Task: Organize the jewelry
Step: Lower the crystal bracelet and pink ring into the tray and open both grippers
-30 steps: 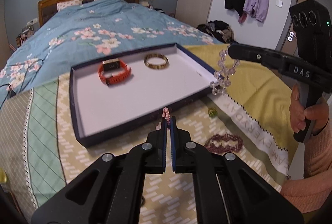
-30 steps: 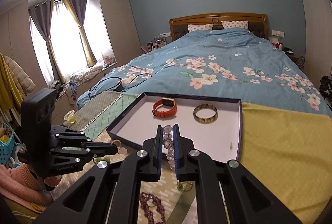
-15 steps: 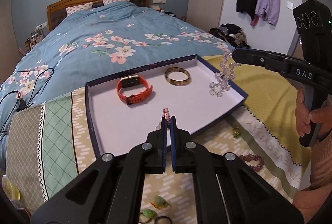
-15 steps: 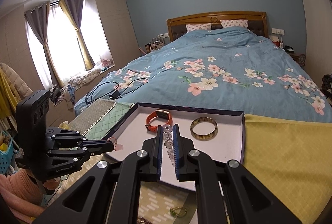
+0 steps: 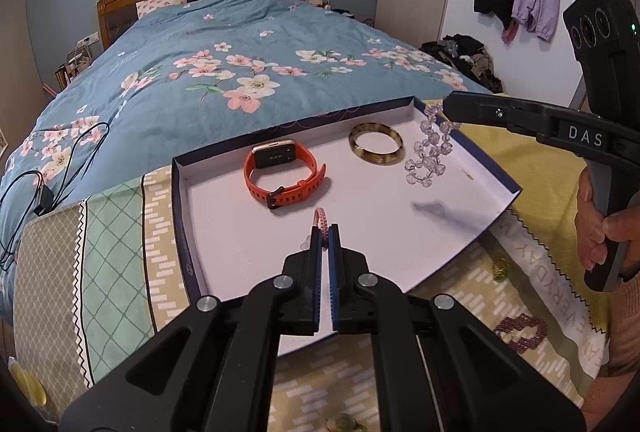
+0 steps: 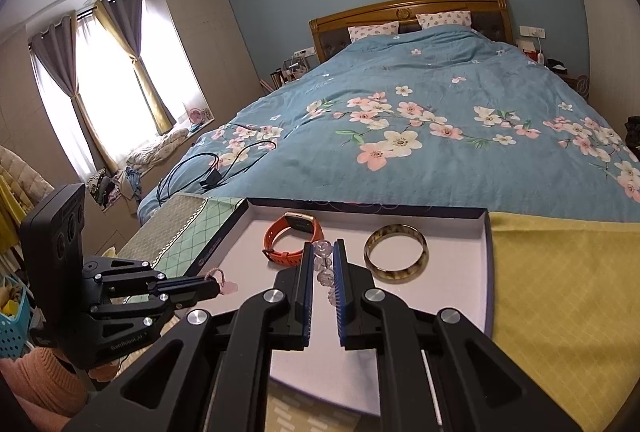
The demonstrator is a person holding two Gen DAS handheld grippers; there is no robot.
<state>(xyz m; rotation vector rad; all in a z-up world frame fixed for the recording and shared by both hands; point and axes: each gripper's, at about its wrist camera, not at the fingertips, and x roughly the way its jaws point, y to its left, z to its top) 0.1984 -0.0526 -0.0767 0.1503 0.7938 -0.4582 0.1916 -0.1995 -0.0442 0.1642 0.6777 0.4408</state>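
A shallow dark-rimmed tray point(image 5: 182, 199) point(image 6: 486, 264) with a white floor lies on the bed's foot. An orange watch point(image 5: 282, 171) point(image 6: 292, 236) and a mottled bangle point(image 5: 376, 149) point(image 6: 396, 254) rest in it. My left gripper point(image 5: 325, 228) point(image 6: 218, 286) is shut on a pink braided bracelet point(image 5: 320, 222) point(image 6: 218, 275), over the tray's near edge. Above the tray's right side, my right gripper point(image 6: 323, 252) point(image 5: 446, 109) is shut on a clear bead bracelet point(image 5: 428, 155) point(image 6: 324, 264), which dangles over the tray floor beside the bangle.
A dark red bead bracelet point(image 5: 520, 330) and a small green ring point(image 5: 500, 268) lie on the patterned cloth to the tray's right. A black cable point(image 5: 48, 167) lies on the blue flowered duvet at left. A person's hand point(image 5: 596, 228) holds the right gripper's handle.
Both grippers have moved forward over the tray, each still holding its bracelet. The bead bracelet now hangs inside the tray's rim near the bangle.
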